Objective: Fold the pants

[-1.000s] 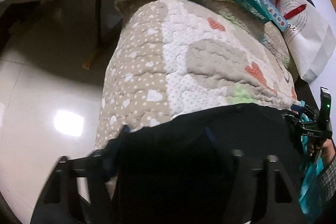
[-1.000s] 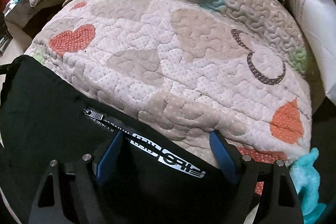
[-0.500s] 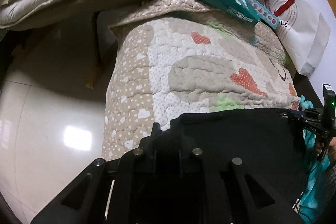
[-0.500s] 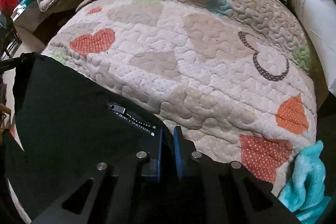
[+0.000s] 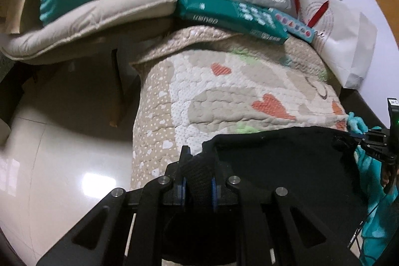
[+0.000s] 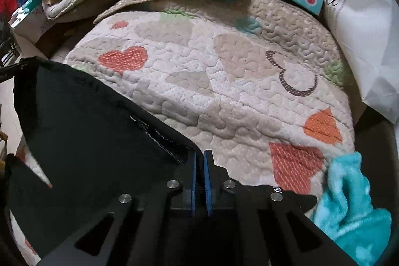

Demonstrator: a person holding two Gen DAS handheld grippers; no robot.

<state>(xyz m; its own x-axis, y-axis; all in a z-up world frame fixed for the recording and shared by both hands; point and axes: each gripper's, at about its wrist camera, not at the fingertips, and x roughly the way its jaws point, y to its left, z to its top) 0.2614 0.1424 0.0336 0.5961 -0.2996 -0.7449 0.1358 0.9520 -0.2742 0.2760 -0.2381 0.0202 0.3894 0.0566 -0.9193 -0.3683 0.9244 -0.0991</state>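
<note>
Both tongs, left (image 5: 198, 166) and right (image 6: 200, 161), clamp the black pants (image 6: 82, 121); only the right view shows their label.

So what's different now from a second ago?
Both tools closed. The left tool and right tool, wide open a second ago, now each pinch an edge of the black pants and have lifted it. The quilt and the clutter behind stayed put.
</note>
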